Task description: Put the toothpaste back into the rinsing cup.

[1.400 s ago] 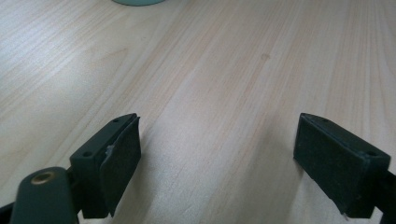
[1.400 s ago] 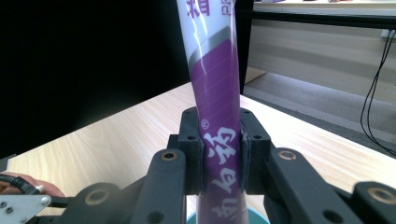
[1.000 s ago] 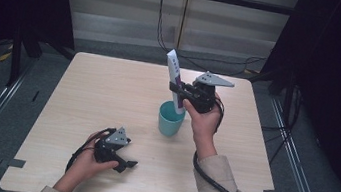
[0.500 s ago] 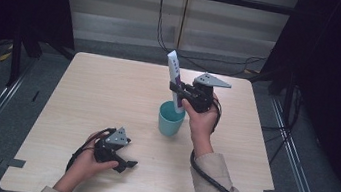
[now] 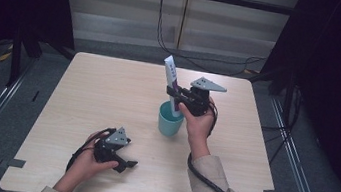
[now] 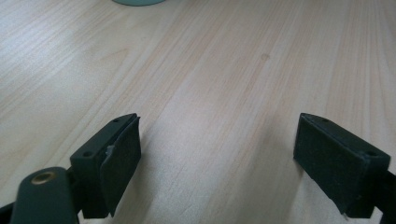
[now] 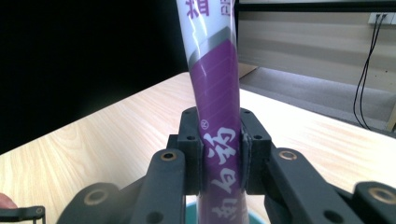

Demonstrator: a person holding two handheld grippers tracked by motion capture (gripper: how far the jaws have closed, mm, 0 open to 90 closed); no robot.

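A: Where's the tube at?
B: The right gripper (image 5: 174,94) is clamped on the purple-and-white tube (image 7: 215,98), holding it upright right over the teal cup (image 5: 170,121), bottom end at the rim.
A: And the left gripper (image 6: 217,163)?
B: Jaws wide apart, nothing between them, low on the surface (image 5: 108,92) well apart from the cup.

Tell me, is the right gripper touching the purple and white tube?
Touching. In the right gripper view, both jaws of the right gripper press on the sides of the tube, with no gap on either side, above the teal cup.
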